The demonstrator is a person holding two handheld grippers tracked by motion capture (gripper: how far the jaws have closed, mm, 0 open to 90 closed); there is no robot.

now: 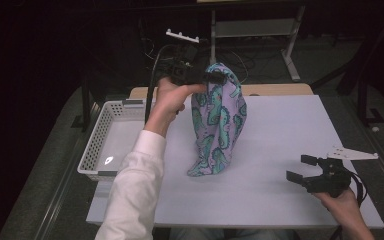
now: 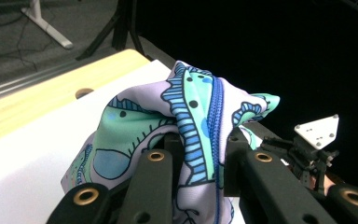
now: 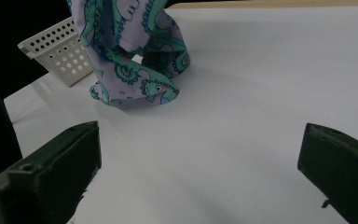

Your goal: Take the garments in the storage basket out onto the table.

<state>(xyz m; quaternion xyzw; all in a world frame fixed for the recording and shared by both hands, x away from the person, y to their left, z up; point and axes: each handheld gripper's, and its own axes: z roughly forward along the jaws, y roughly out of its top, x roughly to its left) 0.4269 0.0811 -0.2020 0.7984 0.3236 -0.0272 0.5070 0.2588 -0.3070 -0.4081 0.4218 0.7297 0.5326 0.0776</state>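
Note:
A lilac cloth [image 1: 218, 119] printed with green and blue sea creatures hangs upright over the white table top [image 1: 285, 125], and its lower end rests on the surface. My left gripper [image 1: 215, 78], raised above the table, is shut on the cloth's top edge. In the left gripper view the cloth [image 2: 191, 105] bunches between the two black jaws of the left gripper [image 2: 203, 142]. My right gripper [image 1: 300, 168] sits low at the table's right front, open, with nothing between its jaws. In the right gripper view the cloth [image 3: 135, 56] stands far ahead of the right gripper [image 3: 198, 154].
A white perforated basket [image 1: 100, 131] stands at the table's left edge, and its corner shows behind the cloth in the right gripper view [image 3: 56, 51]. A wooden strip [image 1: 275, 90] runs along the far side. Dark floor, cables and stand legs lie beyond.

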